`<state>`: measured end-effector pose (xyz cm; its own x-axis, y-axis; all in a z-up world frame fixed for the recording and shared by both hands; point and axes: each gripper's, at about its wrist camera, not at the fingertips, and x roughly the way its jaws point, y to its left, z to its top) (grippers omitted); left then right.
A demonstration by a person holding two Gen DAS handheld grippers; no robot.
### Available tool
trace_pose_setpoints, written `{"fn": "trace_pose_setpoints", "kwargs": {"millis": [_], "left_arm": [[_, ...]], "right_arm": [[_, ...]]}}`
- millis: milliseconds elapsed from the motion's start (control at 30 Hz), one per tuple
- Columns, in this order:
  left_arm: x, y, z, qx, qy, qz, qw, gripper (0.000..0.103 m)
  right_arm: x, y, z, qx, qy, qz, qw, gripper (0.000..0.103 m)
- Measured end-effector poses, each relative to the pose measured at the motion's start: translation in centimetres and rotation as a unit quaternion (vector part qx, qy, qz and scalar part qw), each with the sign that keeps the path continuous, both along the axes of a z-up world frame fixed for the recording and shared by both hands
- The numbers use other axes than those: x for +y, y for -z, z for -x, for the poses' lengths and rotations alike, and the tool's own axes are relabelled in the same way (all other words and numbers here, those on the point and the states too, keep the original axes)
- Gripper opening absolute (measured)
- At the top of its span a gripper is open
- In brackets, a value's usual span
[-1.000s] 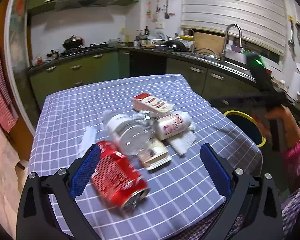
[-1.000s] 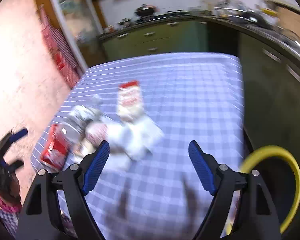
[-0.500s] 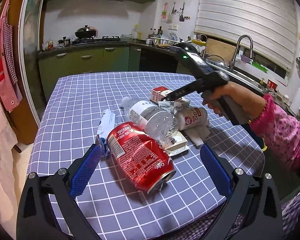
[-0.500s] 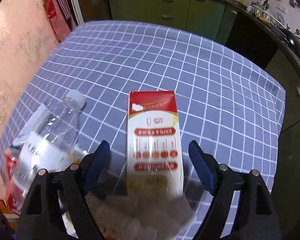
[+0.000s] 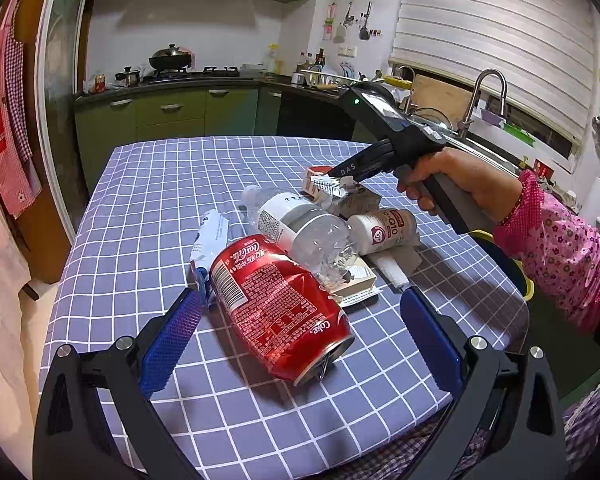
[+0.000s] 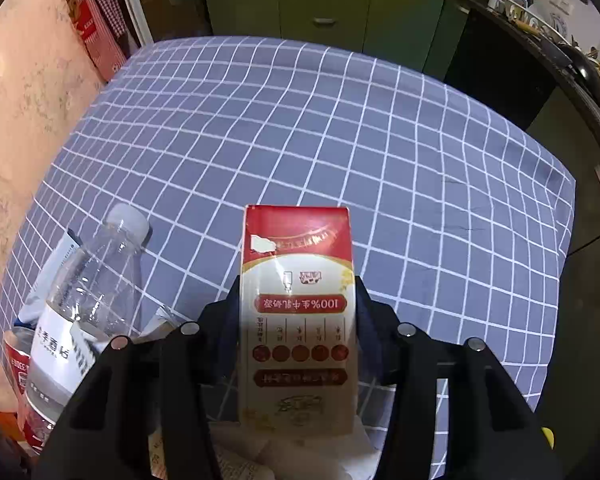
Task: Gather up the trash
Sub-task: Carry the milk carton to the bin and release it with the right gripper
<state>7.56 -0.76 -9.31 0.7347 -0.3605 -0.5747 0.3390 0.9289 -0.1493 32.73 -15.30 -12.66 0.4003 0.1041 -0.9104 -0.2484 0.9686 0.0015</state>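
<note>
A heap of trash lies on the blue checked tablecloth (image 5: 156,184). A dented red cola can (image 5: 280,308) lies on its side between the fingers of my open left gripper (image 5: 300,298), untouched. Behind it are a clear plastic bottle (image 5: 296,220), a small white bottle (image 5: 384,230) and a white wrapper (image 5: 210,236). My right gripper (image 6: 296,292) points steeply down over a red and white milk carton (image 6: 298,312). Its jaws are closing, and the carton stands between them with both pads against its sides. In the left wrist view the right gripper (image 5: 332,178) sits at the heap's far side.
A bin with a yellow rim (image 5: 522,280) stands off the table's right edge, behind the person's pink sleeve (image 5: 560,252). A small flat box (image 5: 356,280) and a tissue (image 5: 392,270) lie under the bottles. Green kitchen cabinets (image 5: 172,116) lie beyond the table.
My right gripper swung in from near the bin to the heap, dropped over the milk carton, and its jaws narrowed onto the carton's sides. The left gripper drew nearer the red can.
</note>
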Motion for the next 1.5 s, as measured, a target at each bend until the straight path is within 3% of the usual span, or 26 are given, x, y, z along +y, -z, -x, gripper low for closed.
{"fn": "trace_pose_setpoints", "kwargs": {"millis": [467,700,900,1100,1267,1500], "left_arm": [[-1.2,-0.1,0.0,0.0,0.007,-0.008,0.9999,0.098],[-2.2,-0.2,0.1,0.003,0.015,-0.007,0.9999,0.098],[-3.8,-0.5,0.4,-0.001,0.032,-0.018,0.9993,0.098],[-5.2,-0.9,0.6,-0.006,0.04,-0.024,0.9989,0.098],[-6.1,-0.8,0.5,-0.002,0.043,-0.036,0.9985,0.098],[-7.9,-0.5,0.2,0.006,0.053,-0.051,0.9973,0.098]], "right_arm": [[-1.9,-5.1,1.9,-0.071,0.014,-0.021,0.997,0.049],[-5.2,-8.1,7.0,-0.109,0.022,-0.018,0.994,0.049],[-10.3,-8.7,12.1,-0.127,0.06,-0.004,0.99,0.049],[-17.7,-6.4,17.4,-0.115,0.138,-0.005,0.984,0.049],[-25.0,-2.4,22.0,-0.081,0.227,-0.017,0.97,0.049],[-30.1,3.1,24.6,-0.037,0.286,-0.023,0.957,0.05]]}}
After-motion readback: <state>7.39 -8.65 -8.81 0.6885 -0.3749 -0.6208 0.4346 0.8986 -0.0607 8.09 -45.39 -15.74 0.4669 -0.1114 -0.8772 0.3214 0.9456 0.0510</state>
